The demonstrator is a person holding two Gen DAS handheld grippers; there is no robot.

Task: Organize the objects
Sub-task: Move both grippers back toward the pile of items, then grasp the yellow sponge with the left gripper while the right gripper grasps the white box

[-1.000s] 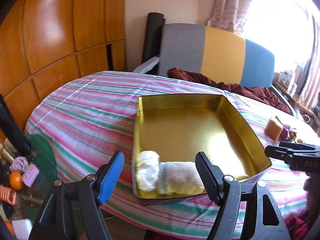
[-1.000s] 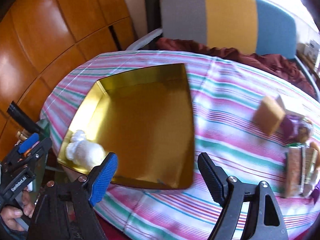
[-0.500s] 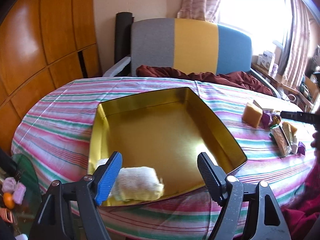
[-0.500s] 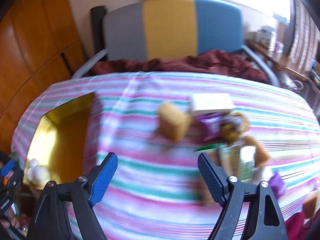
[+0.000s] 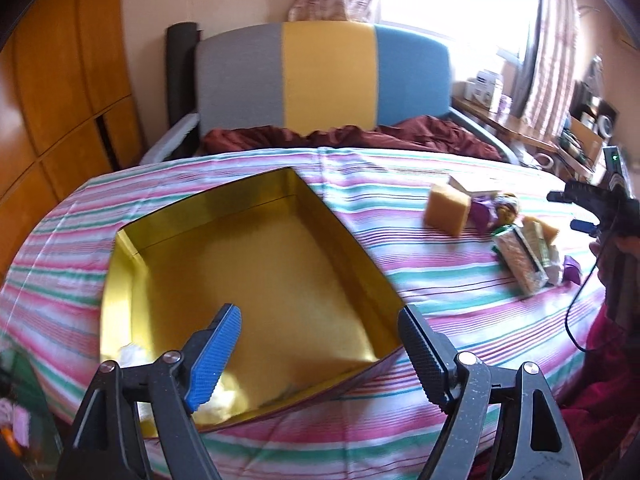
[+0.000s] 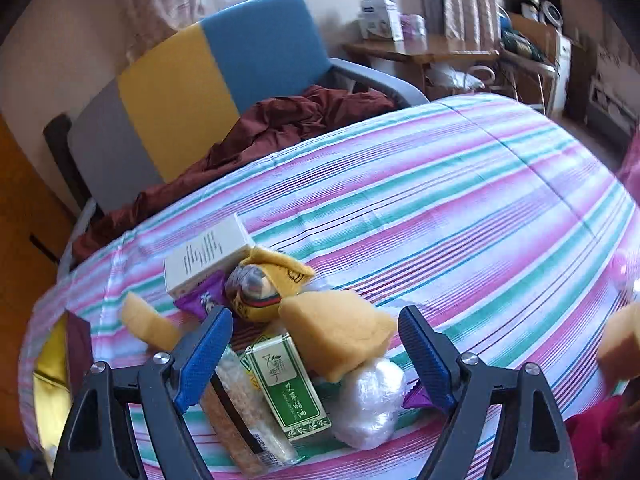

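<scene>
A gold tin box (image 5: 132, 276) lies open on the striped table. A white bundle (image 5: 130, 354) sits in its near left corner, partly hidden by my left finger. My left gripper (image 5: 320, 356) is open and empty above the tin's near edge. My right gripper (image 6: 316, 356) is open and empty over a pile of objects: an orange sponge wedge (image 6: 336, 332), a green tea box (image 6: 288, 384), a white wrapped ball (image 6: 372, 400), a snack packet (image 6: 240, 412), a round doll (image 6: 256, 288) and a white box (image 6: 208, 252). The pile also shows in the left wrist view (image 5: 516, 236).
A second orange sponge (image 5: 448, 208) stands left of the pile. A grey, yellow and blue chair (image 5: 324, 80) with a dark red cloth (image 5: 340, 136) stands behind the table. Wooden cabinets (image 5: 60, 80) are on the left, a cluttered desk (image 6: 440, 52) on the right.
Both views have swung right. My right gripper moved from over the tin to above the pile of objects. My left gripper stayed near the tin's front edge. Both stayed open.
</scene>
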